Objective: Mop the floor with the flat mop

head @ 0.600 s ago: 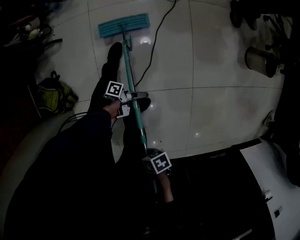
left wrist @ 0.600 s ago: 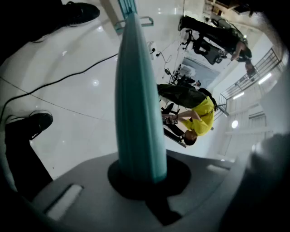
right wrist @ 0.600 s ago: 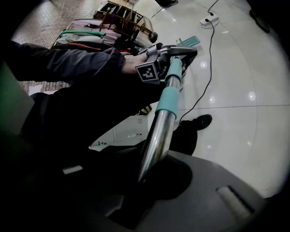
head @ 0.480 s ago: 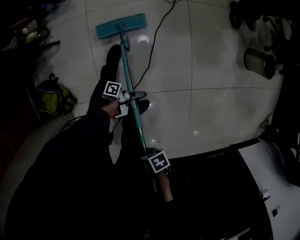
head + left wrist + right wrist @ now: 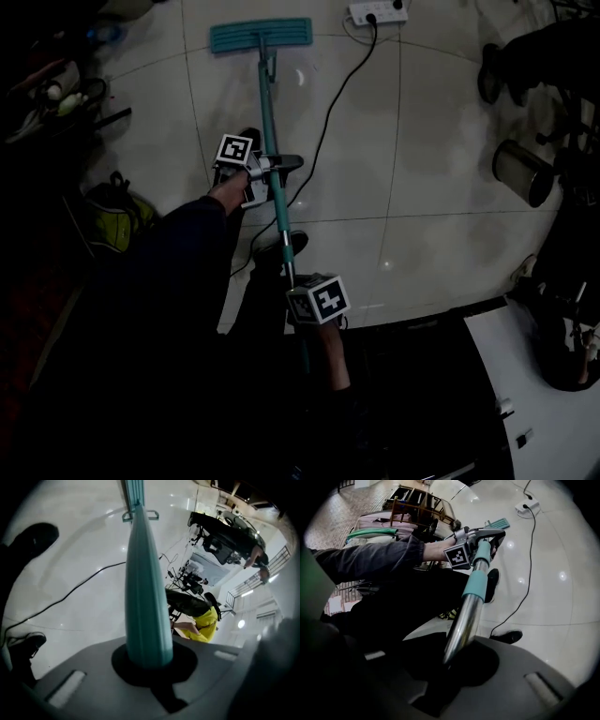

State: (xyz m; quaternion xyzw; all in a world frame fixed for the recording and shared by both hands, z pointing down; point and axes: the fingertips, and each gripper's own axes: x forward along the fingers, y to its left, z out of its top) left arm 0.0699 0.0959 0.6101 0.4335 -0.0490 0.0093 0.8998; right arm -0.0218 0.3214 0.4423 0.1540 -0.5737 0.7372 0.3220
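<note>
The flat mop has a teal head (image 5: 261,35) lying flat on the white tiled floor at the top of the head view, and a teal handle (image 5: 272,150) running down towards me. My left gripper (image 5: 272,169) is shut on the teal handle (image 5: 143,597) about halfway along it. My right gripper (image 5: 298,298) is shut on the handle's lower end, where the pole turns to bare metal (image 5: 461,625). In the right gripper view the left gripper (image 5: 480,541) shows further up the pole.
A white power strip (image 5: 379,11) lies right of the mop head, and its black cable (image 5: 323,131) runs down across the tiles close to the handle. My shoes (image 5: 281,246) stand beside the pole. A metal bin (image 5: 520,171) stands at the right, a yellow-green bag (image 5: 112,211) at the left.
The mop head has slid away from me and slightly to the right, towards the power strip. Both grippers have moved forward with the handle, which now stands closer to vertical in the view.
</note>
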